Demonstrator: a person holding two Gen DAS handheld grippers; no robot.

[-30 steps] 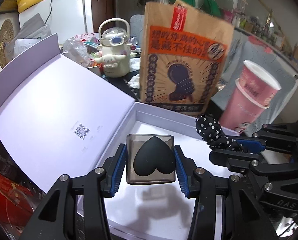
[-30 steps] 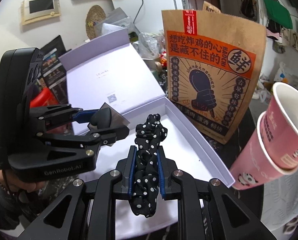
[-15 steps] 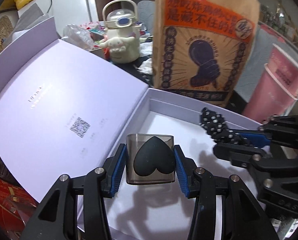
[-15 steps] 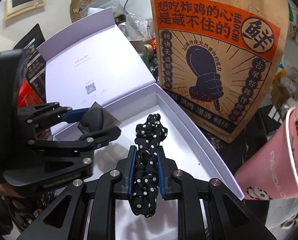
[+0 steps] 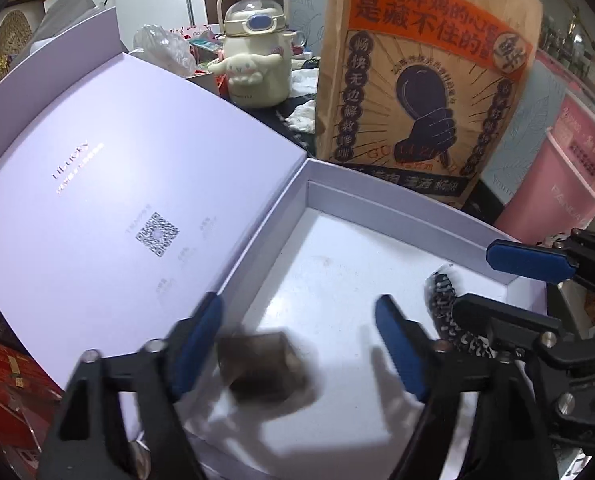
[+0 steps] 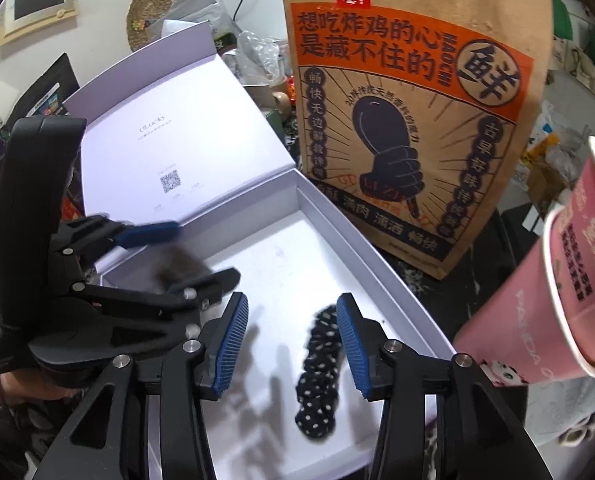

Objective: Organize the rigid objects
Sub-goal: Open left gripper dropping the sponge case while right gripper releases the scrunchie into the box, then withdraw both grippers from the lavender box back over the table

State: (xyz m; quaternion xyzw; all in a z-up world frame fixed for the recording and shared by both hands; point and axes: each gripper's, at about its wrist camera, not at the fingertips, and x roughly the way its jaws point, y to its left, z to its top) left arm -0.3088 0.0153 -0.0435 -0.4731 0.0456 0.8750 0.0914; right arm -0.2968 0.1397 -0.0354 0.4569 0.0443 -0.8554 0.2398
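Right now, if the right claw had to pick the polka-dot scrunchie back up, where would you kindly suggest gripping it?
Probably across the middle of the scrunchie, from above. It lies in the box as a long narrow band running away from the right claw, whose open jaws stand on either side of it, so closing across its narrow width should catch it.

Motion blurs the dark case (image 5: 263, 366) inside the box; the left gripper (image 6: 201, 252) partly hides it.
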